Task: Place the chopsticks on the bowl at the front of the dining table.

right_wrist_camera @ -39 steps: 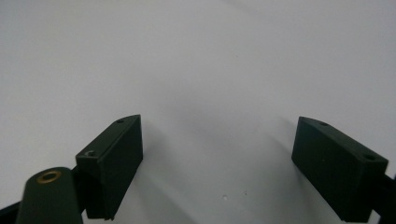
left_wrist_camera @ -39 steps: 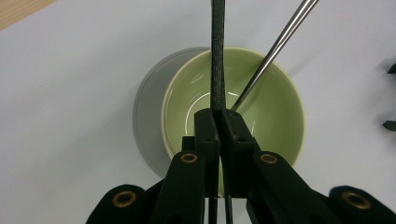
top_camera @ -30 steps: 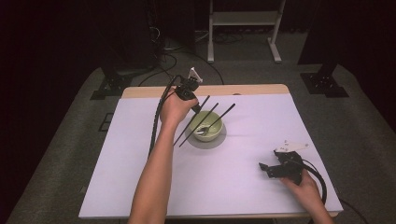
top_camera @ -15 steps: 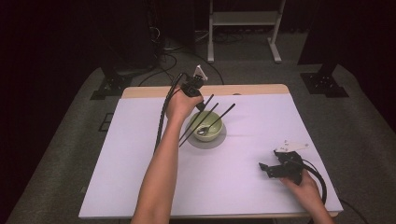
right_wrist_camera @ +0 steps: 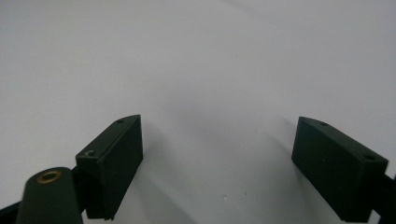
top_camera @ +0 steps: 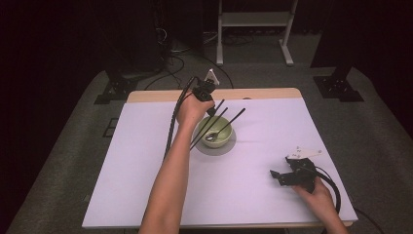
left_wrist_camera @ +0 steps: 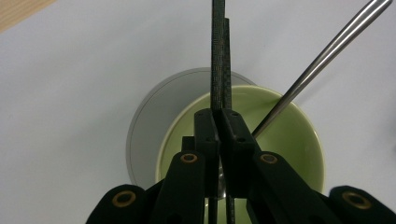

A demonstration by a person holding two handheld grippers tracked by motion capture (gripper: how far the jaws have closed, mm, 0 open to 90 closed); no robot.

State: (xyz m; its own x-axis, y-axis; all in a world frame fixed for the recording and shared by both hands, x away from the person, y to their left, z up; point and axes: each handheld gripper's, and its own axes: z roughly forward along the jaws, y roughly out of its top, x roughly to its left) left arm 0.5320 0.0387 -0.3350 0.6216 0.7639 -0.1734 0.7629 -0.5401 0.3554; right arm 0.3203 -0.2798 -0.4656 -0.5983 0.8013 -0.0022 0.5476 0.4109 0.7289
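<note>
Dark room beyond, grey floor, black stands and a white frame [top_camera: 255, 29] at the far end, cables trailing on the floor.

Desk [top_camera: 146, 185]: wooden, overlaid with a white sheet; strip of bare wood left along the far edge.

Bowl [top_camera: 220, 140]: pale green, round, upright, just beyond the middle of the desk, on a grey round mat [top_camera: 207, 148]. Same bowl [left_wrist_camera: 299, 140] directly under the jaws in the left gripper view, mat [left_wrist_camera: 144, 140] showing at its left rim.

Spoon [top_camera: 216, 134]: metal, head down in the bowl, handle slanting up over the far right rim. Handle [left_wrist_camera: 322, 60] running to the upper right corner in the left gripper view.

Chopsticks [top_camera: 207, 129]: pair, dark, thin, long, slanted over the bowl with upper ends toward the far right. Seen [left_wrist_camera: 219, 56] as two sticks pressed side by side, rising from between the jaws.

Left gripper [top_camera: 210, 110]: held above the far left rim of the bowl, forearm reaching up the middle of the desk. Jaws together, clamped on the chopsticks [left_wrist_camera: 218, 140].

Right gripper [top_camera: 278, 175]: near the right front corner of the desk, well apart from the bowl. Jaws wide apart, bare white sheet between them [right_wrist_camera: 217, 158].
</note>
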